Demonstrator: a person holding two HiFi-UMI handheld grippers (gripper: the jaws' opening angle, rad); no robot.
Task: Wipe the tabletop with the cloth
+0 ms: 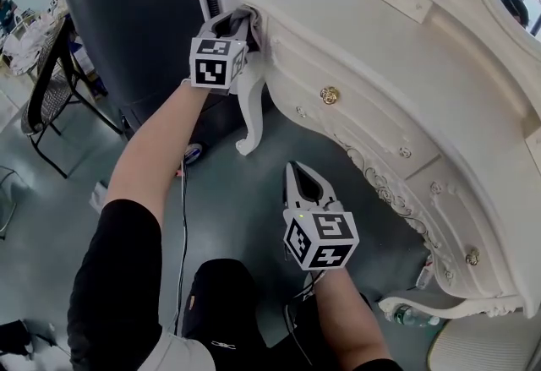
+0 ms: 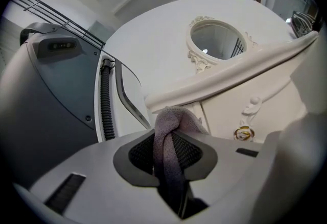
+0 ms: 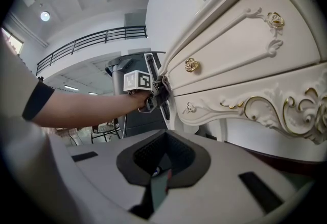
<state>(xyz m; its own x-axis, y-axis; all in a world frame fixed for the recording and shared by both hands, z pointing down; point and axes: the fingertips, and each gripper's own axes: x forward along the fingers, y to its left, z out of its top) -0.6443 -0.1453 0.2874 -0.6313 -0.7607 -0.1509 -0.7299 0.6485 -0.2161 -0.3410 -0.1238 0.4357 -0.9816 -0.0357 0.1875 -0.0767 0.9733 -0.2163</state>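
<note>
- Left gripper view: my left gripper [image 2: 171,164] is clamped on the grey cloth [image 2: 172,131]. The cloth runs up between the jaws as a twisted band and bunches just past their tips.
- The bunched end of the cloth touches the underside of the rim at the corner of the white dressing table [image 2: 265,95]. From here I look up at that rim from below.
- A gold knob [image 2: 244,132] sits on the drawer front just to the right of the cloth, and an oval mirror [image 2: 217,39] rises above the tabletop.
- In the head view, the left gripper [image 1: 247,30] is at the table's far left corner, level with the tabletop edge. It is directly above the curved leg [image 1: 251,120], and the cloth [image 1: 243,20] shows as a grey fold at its tips.
- My right gripper [image 1: 293,168] hangs lower, in front of the drawers and over the grey floor [image 1: 228,200], well apart from the tabletop.
- In the right gripper view, the right gripper [image 3: 162,162] has its jaws together with nothing between them.
- That view looks along the table front [image 3: 240,39] toward the left gripper [image 3: 157,91] at the corner.
- A dark grey machine [image 1: 144,23] stands behind that corner, and a black chair [image 1: 46,90] is off to the left.
</note>
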